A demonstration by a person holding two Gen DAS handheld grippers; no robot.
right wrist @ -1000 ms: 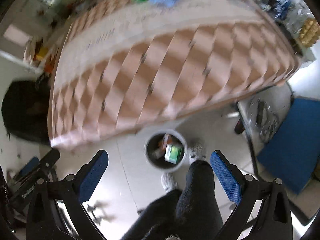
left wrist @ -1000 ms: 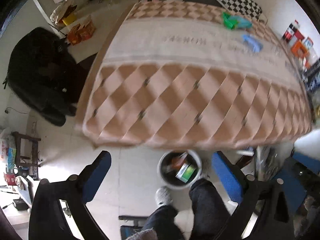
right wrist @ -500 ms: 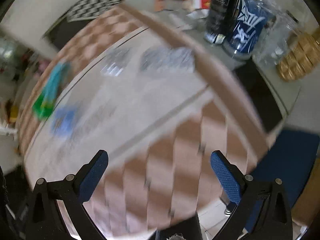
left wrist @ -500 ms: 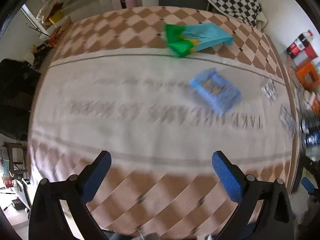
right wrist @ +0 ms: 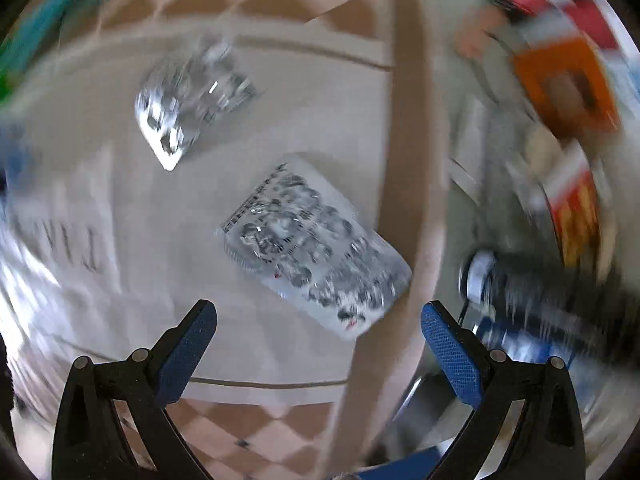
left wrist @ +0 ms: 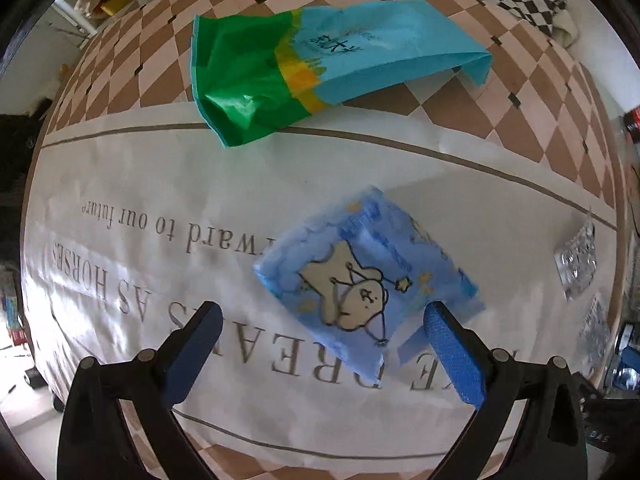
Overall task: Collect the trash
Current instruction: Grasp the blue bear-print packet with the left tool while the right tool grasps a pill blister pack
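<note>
The flat blue plastic wrapper with a cartoon star [left wrist: 362, 280] lies on the cloth-covered worktop [left wrist: 160, 184] just ahead and right of centre of the wide-open, empty left gripper [left wrist: 322, 330], its long axis diagonal, while the right gripper [right wrist: 318, 328], equally wide, faces a silvery blister pack [right wrist: 316, 250].

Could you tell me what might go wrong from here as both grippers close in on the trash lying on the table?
1. The blue cartoon wrapper lies flat on the tablecloth; the open left gripper could pinch cloth with it.
2. The blister pack lies close to the table edge; the open right gripper might nudge it off.
3. The right view is motion-blurred, so aim may suffer.
</note>
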